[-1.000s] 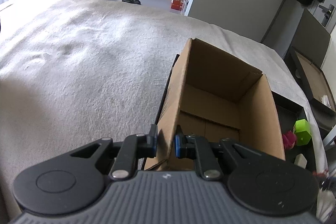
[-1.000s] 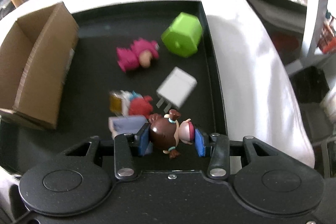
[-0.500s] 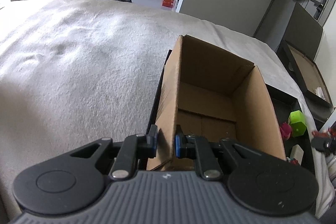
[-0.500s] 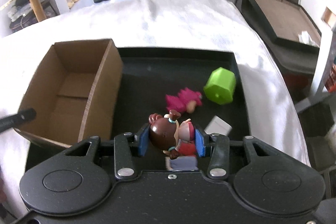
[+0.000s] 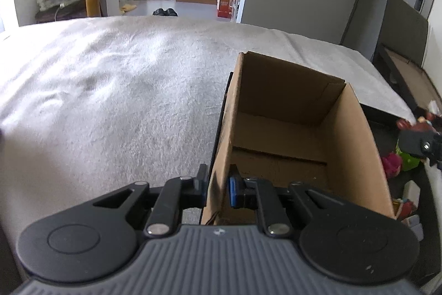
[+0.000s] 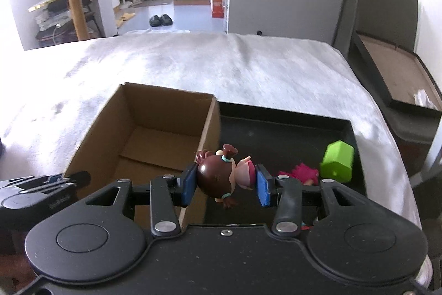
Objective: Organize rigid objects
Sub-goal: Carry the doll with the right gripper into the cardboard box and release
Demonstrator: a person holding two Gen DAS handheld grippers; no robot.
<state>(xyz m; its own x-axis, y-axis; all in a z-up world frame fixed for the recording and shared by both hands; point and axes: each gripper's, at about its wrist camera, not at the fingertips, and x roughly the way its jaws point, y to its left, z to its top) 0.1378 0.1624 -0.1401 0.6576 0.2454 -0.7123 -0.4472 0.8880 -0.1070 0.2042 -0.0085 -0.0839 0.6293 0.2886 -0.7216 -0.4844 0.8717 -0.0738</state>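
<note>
My right gripper [image 6: 226, 182] clamps a glossy, round-headed doll [image 6: 223, 176] over the tray [image 6: 279, 126], beside the box [image 6: 154, 129]. My left gripper [image 5: 216, 184] pinches the box's stiff corrugated wall. Box looks empty; green block [image 6: 337, 161], pink toy [image 6: 299, 172] remain unsorted.

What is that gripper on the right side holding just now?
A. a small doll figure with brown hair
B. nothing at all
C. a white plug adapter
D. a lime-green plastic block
A: in the right wrist view the right gripper has its blue pads pressed on either side of the small doll figure with brown hair, while the lime-green plastic block lies in the black tray.
</note>
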